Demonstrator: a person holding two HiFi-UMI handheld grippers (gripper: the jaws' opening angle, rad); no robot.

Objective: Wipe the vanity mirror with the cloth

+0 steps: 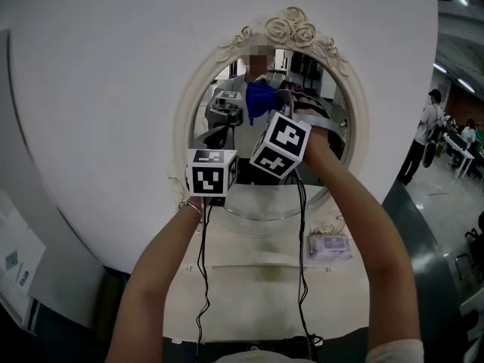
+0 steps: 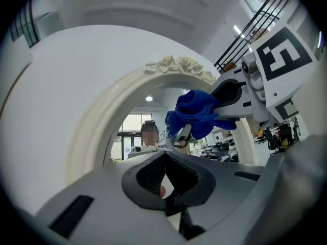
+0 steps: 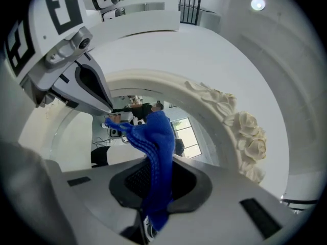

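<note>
An oval vanity mirror in a cream frame topped with roses hangs on a round white panel. My right gripper is shut on a blue cloth that is bunched against the upper middle of the glass. In the right gripper view the cloth trails up from my right gripper to the glass beside the frame. My left gripper is raised just left of it, close to the glass, shut and empty. In the left gripper view my left gripper points at the frame with the cloth above.
A pale pack of wipes lies on the cream vanity top below the mirror. Two black cables hang from the grippers. At the far right a person stands in an open hall.
</note>
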